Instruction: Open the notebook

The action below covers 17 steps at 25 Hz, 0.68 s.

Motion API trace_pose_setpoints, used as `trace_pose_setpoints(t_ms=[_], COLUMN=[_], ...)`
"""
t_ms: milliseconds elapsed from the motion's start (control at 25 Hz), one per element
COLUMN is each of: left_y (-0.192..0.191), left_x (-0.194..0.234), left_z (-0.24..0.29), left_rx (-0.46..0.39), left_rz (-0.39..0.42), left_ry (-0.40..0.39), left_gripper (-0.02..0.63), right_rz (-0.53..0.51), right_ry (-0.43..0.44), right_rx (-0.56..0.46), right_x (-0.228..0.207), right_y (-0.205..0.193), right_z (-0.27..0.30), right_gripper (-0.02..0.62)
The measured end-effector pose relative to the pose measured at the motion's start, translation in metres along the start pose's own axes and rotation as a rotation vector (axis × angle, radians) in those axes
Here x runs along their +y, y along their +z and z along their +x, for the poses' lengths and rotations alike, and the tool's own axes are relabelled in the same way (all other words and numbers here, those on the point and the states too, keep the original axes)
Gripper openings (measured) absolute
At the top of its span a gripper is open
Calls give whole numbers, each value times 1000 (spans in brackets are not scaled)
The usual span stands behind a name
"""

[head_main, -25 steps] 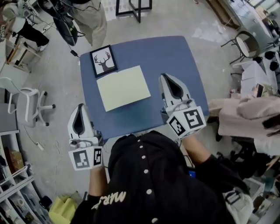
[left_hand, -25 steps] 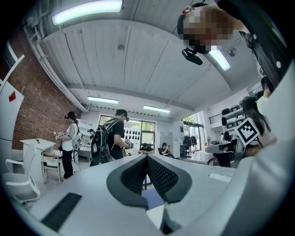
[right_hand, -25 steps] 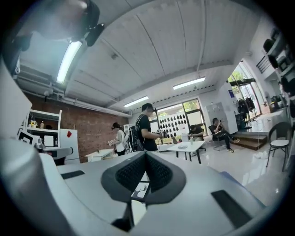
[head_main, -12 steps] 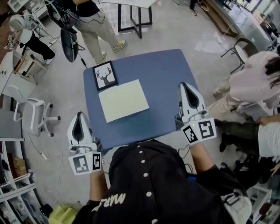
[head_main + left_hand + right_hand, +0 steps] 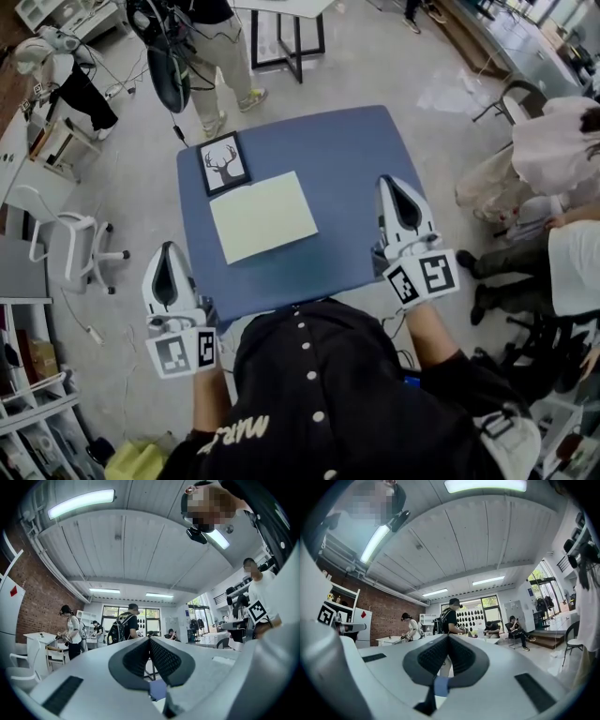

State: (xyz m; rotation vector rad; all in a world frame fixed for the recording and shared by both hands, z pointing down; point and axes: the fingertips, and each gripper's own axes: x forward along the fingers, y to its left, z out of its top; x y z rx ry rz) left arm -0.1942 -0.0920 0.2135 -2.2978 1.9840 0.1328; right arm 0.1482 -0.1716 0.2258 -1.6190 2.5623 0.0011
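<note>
The notebook [image 5: 262,217] lies closed (pale green cover up) on the blue bench [image 5: 347,169], just beside a framed deer picture [image 5: 223,163] at the far left. The left claw [image 5: 166,251] hovers off the near-left corner and the right claw [image 5: 388,183] over the right edge, both pinched together on nothing.

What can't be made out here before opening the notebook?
- Notebook spine side: head view, too small; only a plain pale cover shows.
- Table near edge: head view, hidden by the person's body.
- Notebook and table: absent from both gripper views, which look across the room.

Right tool [image 5: 448,638], jaws together, empty; standing person [image 5: 451,616] beyond; brick wall [image 5: 389,616].
</note>
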Motion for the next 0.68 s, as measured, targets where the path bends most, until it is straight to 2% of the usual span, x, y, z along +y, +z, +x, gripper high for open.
trace_pose_setpoints(t_ms=[680], left_y=[-6], left_x=[13], left_z=[-4], left_rx=[11], left_rz=[-8], left_ry=[21], left_gripper=[3], right_rz=[-10], right_ry=[35], right_rx=[25], right_x=[17], right_y=[-11], right_z=[18], right_gripper=[5])
